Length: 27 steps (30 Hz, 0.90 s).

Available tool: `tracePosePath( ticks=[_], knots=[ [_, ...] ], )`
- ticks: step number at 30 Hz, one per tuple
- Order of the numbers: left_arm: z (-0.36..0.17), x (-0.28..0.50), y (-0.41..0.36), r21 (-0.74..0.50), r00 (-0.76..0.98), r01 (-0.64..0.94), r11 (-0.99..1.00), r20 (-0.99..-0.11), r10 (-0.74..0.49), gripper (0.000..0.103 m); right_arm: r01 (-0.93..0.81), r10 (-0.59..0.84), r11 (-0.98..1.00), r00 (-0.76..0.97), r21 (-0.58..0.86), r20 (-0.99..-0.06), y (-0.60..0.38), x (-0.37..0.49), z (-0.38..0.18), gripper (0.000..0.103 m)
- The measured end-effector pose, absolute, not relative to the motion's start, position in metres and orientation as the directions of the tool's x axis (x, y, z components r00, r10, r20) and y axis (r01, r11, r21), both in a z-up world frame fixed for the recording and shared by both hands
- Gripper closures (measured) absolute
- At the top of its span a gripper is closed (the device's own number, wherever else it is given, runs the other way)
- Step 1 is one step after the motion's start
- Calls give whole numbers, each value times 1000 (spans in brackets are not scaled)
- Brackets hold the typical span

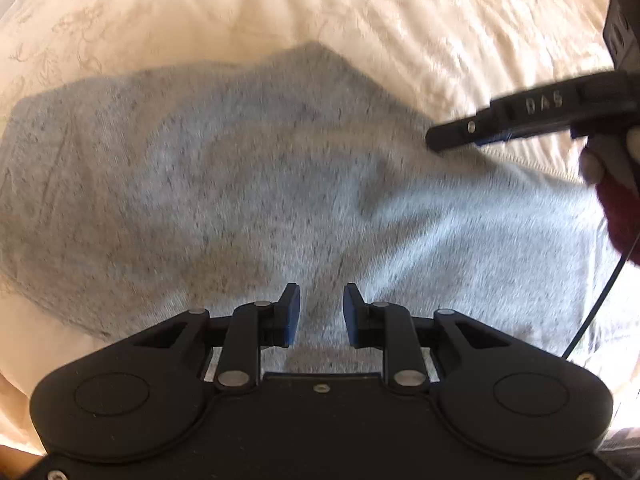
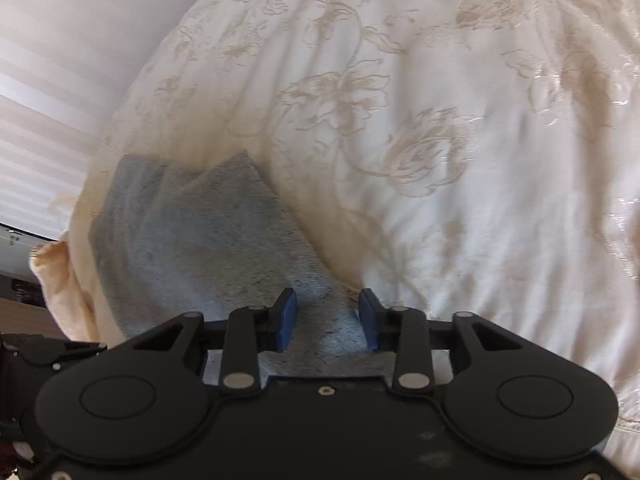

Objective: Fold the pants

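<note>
Currently the grey pants (image 1: pixel 248 184) lie folded on the cream bedspread (image 1: pixel 400 12). My left hand-held gripper (image 1: pixel 321 312) hovers part-open, empty. My right hand-held gripper (image 2: pixel 328 318), jaws apart, straddles their right edge ungripped. Next: pinch that edge and fold leftward.

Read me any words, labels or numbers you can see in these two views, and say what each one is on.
"DAS": raised letters, blurred, on the black side of the right gripper, seen in the left wrist view.
No readable text on the grey pants, the cream floral bedspread, or the left gripper.
</note>
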State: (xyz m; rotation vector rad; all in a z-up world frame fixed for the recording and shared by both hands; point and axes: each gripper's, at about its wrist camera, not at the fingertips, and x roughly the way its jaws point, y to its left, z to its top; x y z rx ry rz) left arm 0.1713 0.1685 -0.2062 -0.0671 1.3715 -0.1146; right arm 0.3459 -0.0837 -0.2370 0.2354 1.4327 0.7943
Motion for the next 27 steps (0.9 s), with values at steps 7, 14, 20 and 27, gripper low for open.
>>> tracePosePath(
  ticks=[7, 14, 20, 27],
  knots=[
    [-169, 256, 193, -129, 313, -55, 990, -944, -106, 70, -691, 578, 621, 84, 370, -812, -52, 287, -186, 99],
    [-182, 302, 168, -108, 269, 56, 993, -956, -120, 67, -787, 522, 572, 132, 232, -843, -42, 247, -185, 99],
    [-205, 295, 129, 76, 197, 160, 984, -979, 44, 60, -809, 521, 554, 154, 196, -839, -44, 232, -181, 99],
    [-225, 306, 134, 145, 189, 127, 981, -975, 120, 92, -804, 522, 567, 181, 180, -834, -45, 235, -180, 99]
  ],
)
